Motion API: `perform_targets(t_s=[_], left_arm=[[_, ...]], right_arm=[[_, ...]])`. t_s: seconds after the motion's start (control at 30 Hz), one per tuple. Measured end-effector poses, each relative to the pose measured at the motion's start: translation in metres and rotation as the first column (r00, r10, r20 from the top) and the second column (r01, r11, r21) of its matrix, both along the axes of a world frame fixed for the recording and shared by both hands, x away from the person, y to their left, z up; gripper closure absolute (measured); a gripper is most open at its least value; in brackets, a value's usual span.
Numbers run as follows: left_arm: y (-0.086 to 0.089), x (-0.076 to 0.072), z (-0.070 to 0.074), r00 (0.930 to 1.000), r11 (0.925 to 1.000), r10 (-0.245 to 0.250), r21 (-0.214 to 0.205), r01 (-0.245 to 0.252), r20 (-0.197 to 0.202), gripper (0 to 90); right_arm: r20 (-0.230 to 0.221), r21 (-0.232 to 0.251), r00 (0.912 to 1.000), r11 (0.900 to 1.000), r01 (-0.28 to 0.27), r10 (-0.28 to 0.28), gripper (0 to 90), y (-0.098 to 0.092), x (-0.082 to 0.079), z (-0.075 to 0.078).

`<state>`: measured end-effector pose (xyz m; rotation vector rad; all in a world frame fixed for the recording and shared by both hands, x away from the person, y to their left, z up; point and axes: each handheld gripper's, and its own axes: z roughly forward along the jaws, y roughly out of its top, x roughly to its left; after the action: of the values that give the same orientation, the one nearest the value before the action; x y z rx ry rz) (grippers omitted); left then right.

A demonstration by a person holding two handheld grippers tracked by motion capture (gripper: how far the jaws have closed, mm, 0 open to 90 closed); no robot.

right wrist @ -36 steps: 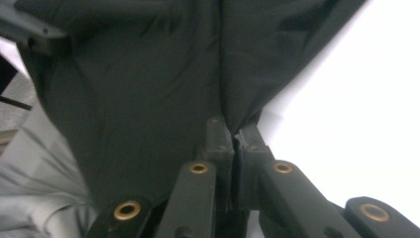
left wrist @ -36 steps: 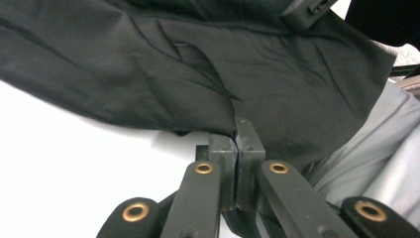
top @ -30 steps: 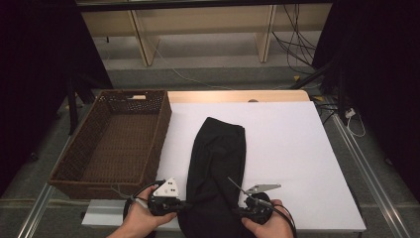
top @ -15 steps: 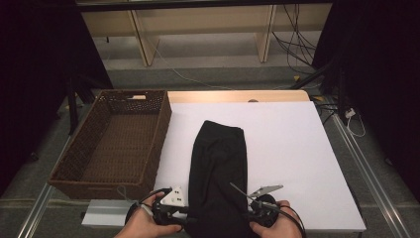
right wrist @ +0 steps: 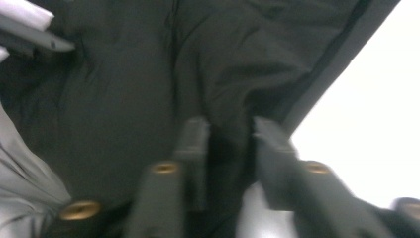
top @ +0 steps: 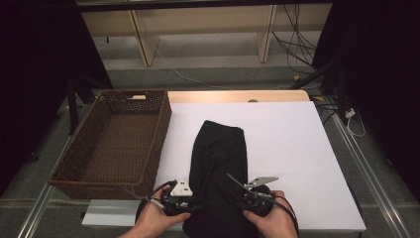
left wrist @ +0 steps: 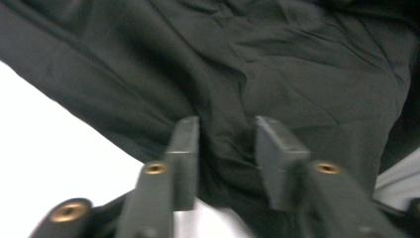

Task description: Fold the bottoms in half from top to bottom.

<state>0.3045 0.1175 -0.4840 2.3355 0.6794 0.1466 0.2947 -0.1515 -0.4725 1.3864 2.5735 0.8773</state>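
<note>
1. Since the earlier frame, the black cloth [top: 218, 168] slid nearer, and both tools' jaws have been closing.
2. Left tool [left wrist: 225, 148] and right tool [right wrist: 230, 148] stand narrow, with soft wrinkled fabric between the jaws.
3. Cloth lies long on the smooth white counter [top: 297, 144], right of the woven brown basket [top: 99, 183].

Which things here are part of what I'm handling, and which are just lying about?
In the job:
- folded black cloth garment
- left gripper, jaws around a fold
- right gripper, jaws around a fold
- white table top

Lying about:
- brown wicker basket
- wooden shelf unit
- floor cables
</note>
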Motion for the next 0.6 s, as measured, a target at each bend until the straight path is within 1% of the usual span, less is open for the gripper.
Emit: perform_targets(t_s=[0.03,0.07,0.1,0.13,0.17,0.23,0.3,0.37,0.43,0.5,0.57,0.6], left_arm=[[-0.001,-0.001,0.0,1.0,1.0,-0.004,0.003,0.004,-0.001,71.1],[-0.001,-0.002,0.0,1.0,1.0,-0.003,0.003,0.003,-0.001,76.0],[-0.001,-0.003,0.0,1.0,1.0,-0.002,0.001,0.002,-0.006,80.6],[-0.001,-0.004,0.0,0.9999,1.0,-0.002,0.0,0.002,-0.016,84.3],[-0.001,-0.005,0.001,0.9997,1.0,-0.003,-0.002,0.003,-0.026,85.8],[0.0,-0.006,0.002,0.9995,0.9999,-0.016,0.001,0.016,-0.028,86.9],[0.001,-0.008,0.002,0.999,0.9997,-0.02,-0.012,0.019,-0.04,87.0],[0.0,-0.011,0.003,0.9987,0.9994,-0.03,-0.019,0.029,-0.042,87.0],[-0.001,-0.015,0.004,0.9981,0.9987,-0.045,-0.023,0.044,-0.042,86.8],[-0.001,-0.019,0.006,0.9973,0.9979,-0.063,-0.019,0.062,-0.037,86.4],[0.0,-0.022,0.006,0.9966,0.9971,-0.076,-0.014,0.075,-0.033,85.9],[0.001,-0.023,0.007,0.9965,0.9968,-0.079,-0.015,0.079,-0.029,85.3]], right_arm=[[-0.005,0.001,0.9998,0.9998,0.019,-0.019,81.1,0.003,0.0,0.0],[-0.012,-0.002,0.9998,0.9998,0.019,-0.019,84.1,0.005,-0.001,0.001],[-0.012,-0.012,0.9999,0.9999,-0.001,0.001,85.2,0.004,-0.001,0.002],[-0.015,-0.016,0.9999,0.9999,-0.002,0.002,85.7,0.004,-0.001,0.002],[-0.022,-0.013,0.9998,0.9999,0.003,-0.003,85.9,0.004,-0.002,0.002],[-0.035,-0.009,0.9994,1.0,0.003,-0.003,86.0,0.002,-0.003,0.003],[-0.038,-0.002,0.9993,1.0,0.005,-0.005,86.0,-0.001,-0.003,0.005],[-0.041,-0.006,0.9992,1.0,0.002,-0.003,86.0,-0.004,-0.005,0.006],[-0.049,-0.012,0.9988,0.9999,-0.006,0.005,86.0,-0.007,-0.007,0.007],[-0.056,-0.021,0.9983,0.9996,-0.016,0.015,85.9,-0.008,-0.01,0.008],[-0.077,-0.019,0.9966,0.9994,-0.031,0.029,85.9,-0.007,-0.013,0.009],[-0.079,-0.024,0.9958,0.9985,-0.049,0.047,85.7,-0.008,-0.014,0.01]])
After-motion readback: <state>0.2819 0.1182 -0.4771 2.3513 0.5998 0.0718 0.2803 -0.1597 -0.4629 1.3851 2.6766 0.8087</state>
